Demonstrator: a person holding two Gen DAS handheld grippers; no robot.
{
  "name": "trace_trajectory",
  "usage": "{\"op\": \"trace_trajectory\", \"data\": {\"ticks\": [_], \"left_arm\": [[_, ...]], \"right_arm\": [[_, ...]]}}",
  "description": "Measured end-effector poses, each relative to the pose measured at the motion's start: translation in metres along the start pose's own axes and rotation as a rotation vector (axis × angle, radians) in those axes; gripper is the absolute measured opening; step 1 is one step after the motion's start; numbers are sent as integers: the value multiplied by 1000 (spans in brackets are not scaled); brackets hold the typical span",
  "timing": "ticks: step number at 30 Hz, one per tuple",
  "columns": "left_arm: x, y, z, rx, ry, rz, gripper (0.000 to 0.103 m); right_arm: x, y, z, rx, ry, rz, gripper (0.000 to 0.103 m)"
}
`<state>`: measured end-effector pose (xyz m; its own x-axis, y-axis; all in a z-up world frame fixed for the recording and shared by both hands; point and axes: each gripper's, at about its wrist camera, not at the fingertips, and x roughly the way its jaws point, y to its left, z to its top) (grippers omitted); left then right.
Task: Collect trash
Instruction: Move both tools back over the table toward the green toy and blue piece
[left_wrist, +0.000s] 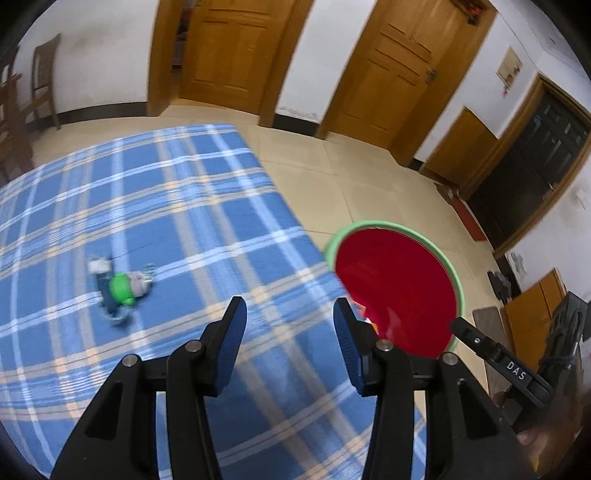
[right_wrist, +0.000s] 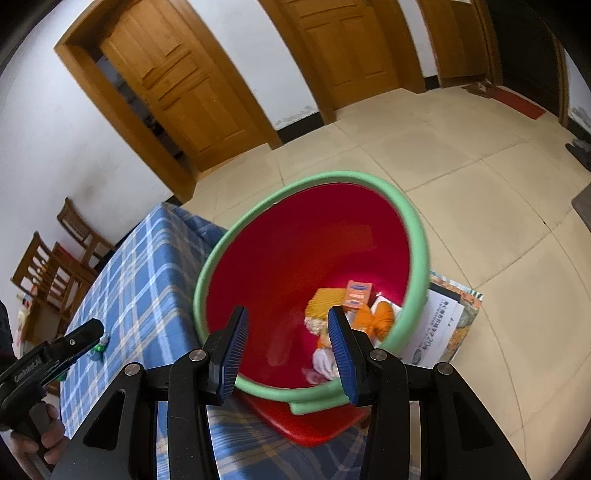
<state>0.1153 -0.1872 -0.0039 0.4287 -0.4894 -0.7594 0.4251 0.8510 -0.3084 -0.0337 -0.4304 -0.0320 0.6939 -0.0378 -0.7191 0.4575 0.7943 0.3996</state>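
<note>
A red bin with a green rim (right_wrist: 413, 229) stands beside the table's right edge; it also shows in the left wrist view (left_wrist: 454, 273). Inside lie an orange box (right_wrist: 357, 293), a yellow pack (right_wrist: 327, 301) and crumpled wrappers. A small pile of trash with a green piece (left_wrist: 122, 288) lies on the blue plaid tablecloth (left_wrist: 166, 206), ahead and left of my left gripper (left_wrist: 290, 314), which is open and empty above the cloth. My right gripper (right_wrist: 288, 321) is open and empty over the near rim of the bin.
Wooden doors (left_wrist: 229, 51) line the far wall. Wooden chairs (right_wrist: 55, 266) stand beyond the table's far end. A printed box (right_wrist: 443, 321) lies on the tiled floor right of the bin. Floor mats (left_wrist: 469, 221) lie near the dark door.
</note>
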Motion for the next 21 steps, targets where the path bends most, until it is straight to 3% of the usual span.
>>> {"op": "trace_trajectory", "data": {"ticks": [21], "left_arm": [[-49,106,-20,-199,-88,188,52]], "right_arm": [[16,113,-9,-209,60,132,46]]}}
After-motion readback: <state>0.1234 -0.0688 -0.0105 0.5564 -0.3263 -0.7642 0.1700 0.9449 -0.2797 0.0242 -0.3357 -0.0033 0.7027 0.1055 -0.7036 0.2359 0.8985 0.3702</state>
